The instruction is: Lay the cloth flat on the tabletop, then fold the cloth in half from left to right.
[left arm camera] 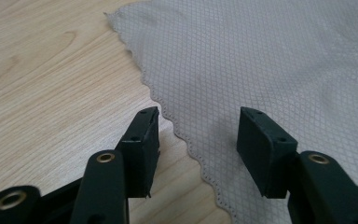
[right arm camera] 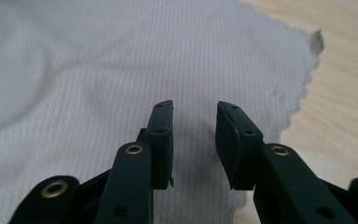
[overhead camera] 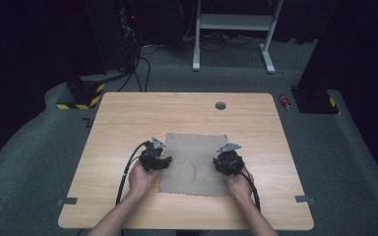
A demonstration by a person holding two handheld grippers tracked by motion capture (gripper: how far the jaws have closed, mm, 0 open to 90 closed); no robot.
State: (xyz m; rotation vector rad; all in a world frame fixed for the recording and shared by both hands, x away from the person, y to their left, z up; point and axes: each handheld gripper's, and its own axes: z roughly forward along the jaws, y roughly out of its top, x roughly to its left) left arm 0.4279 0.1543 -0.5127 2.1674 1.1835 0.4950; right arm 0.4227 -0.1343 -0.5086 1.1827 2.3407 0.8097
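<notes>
I see a pale wood-grain table [overhead camera: 128, 123], rounded at its corners. On its near middle lies the grey-brown cloth [overhead camera: 197, 164], fine-woven, scallop-edged, rumpled. My left gripper [left arm camera: 198, 126] stands wide apart over its left edge, gripping nothing; my right gripper [right arm camera: 193, 123] is parted, empty. My hands hide the side edges.

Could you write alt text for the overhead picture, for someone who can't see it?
A person's two hands each hold a black tool, left tool and right tool, at opposite side edges of a grey-brown cloth lying spread on a wooden table.
</notes>
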